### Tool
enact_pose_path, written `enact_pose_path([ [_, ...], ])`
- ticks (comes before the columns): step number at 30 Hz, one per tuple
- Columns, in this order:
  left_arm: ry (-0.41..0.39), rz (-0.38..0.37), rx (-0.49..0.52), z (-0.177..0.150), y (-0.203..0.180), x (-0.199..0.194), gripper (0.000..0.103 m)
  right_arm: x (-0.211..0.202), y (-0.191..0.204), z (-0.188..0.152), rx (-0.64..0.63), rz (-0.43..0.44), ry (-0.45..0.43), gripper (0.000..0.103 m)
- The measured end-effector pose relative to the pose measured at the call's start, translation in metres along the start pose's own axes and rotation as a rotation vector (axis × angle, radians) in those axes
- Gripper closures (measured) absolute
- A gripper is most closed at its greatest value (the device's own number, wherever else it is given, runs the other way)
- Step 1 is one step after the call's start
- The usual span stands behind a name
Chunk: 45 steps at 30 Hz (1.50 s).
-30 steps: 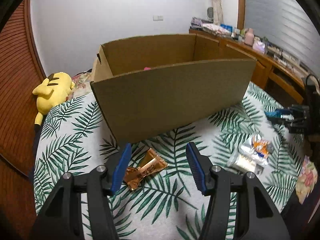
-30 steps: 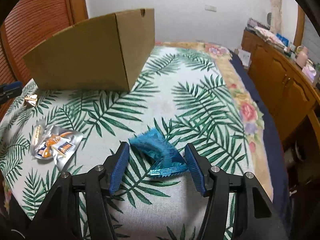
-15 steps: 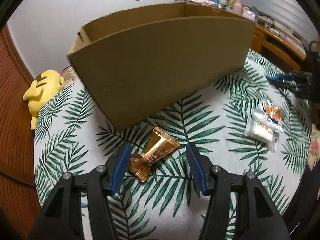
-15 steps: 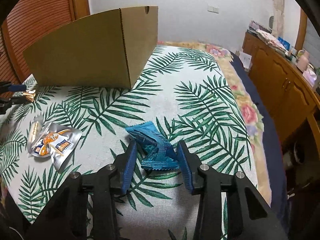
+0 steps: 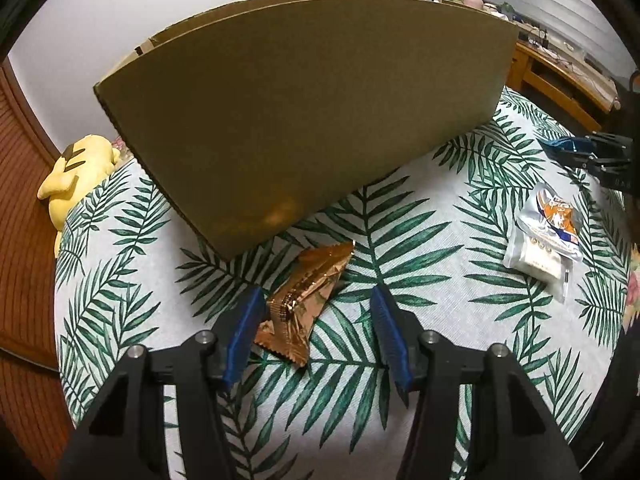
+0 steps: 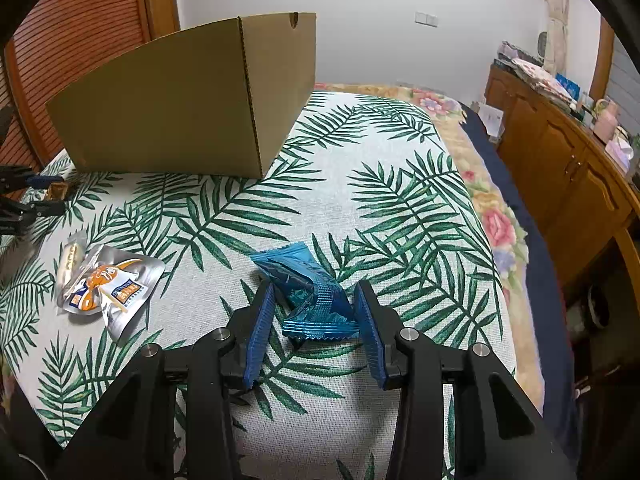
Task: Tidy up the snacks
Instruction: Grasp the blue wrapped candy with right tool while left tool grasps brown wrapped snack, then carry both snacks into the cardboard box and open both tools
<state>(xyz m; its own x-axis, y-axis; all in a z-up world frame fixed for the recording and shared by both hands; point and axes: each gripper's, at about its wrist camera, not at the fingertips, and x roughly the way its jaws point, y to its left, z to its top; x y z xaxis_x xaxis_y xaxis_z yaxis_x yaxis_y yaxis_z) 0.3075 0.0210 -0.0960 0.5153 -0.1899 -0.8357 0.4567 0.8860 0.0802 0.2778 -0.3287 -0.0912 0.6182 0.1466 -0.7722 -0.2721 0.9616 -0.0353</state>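
Straddling the blue snack packet [image 6: 308, 296], my right gripper [image 6: 314, 324] has its jaws apart but narrow, the right pad touching the crimped end and the left pad just beside it, so nothing is clamped yet. I came at that end because the flattened seal looks like the firmest part to pinch; the puffed body would likely slip or crush.

My left gripper [image 5: 316, 336] is set wider around the copper foil packet [image 5: 304, 300], jaws apart, with the left pad against the packet's edge and the right pad well clear. The packet lies slantwise on the palm-leaf cloth [image 5: 420, 248], its far corner close to the front wall of the cardboard box [image 5: 304, 112]. Keeping this gripper low and close to the box means, I judge, a short lift over the wall once it closes.

A silver and orange pouch [image 6: 108, 284] with a clear-wrapped snack [image 6: 71, 254] tucked at its side rests between my two tools, untouched. The box stands upright with its top open, which I take as the place the snacks belong; its inside is hidden from both views.

Further out, a yellow plush toy [image 5: 76, 172] lies at the cloth's edge and a wooden cabinet [image 6: 560, 152] runs along the right.
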Motion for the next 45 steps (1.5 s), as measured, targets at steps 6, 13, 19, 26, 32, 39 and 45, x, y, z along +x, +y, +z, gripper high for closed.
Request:
enact_pose_path([
  [6,-0.010,-0.001,-0.016,-0.002,-0.001,-0.003,0.073,0.000,0.000,-0.001,0.000,0.000,0.000,0.062],
  [13,-0.051,-0.011,-0.059,-0.007,-0.002,-0.013,0.086,0.000,0.000,-0.001,0.001,0.001,0.000,0.062],
  [19,-0.089,-0.019,-0.065,-0.011,-0.010,-0.024,0.087,0.000,0.000,-0.001,0.001,0.000,-0.001,0.062],
  [26,-0.121,-0.058,-0.059,-0.007,-0.027,-0.036,0.087,-0.001,0.002,-0.001,0.000,0.008,-0.006,0.070],
  [32,-0.156,-0.083,-0.069,-0.002,-0.042,-0.041,0.087,-0.002,0.004,-0.001,-0.004,0.008,-0.011,0.074],
  [39,-0.198,-0.106,-0.085,0.009,-0.053,-0.046,0.087,-0.010,0.004,0.002,0.001,0.024,-0.055,0.076],
  [45,-0.246,-0.104,-0.097,0.022,-0.056,-0.057,0.087,-0.026,0.011,0.005,-0.006,0.032,-0.110,0.076],
])
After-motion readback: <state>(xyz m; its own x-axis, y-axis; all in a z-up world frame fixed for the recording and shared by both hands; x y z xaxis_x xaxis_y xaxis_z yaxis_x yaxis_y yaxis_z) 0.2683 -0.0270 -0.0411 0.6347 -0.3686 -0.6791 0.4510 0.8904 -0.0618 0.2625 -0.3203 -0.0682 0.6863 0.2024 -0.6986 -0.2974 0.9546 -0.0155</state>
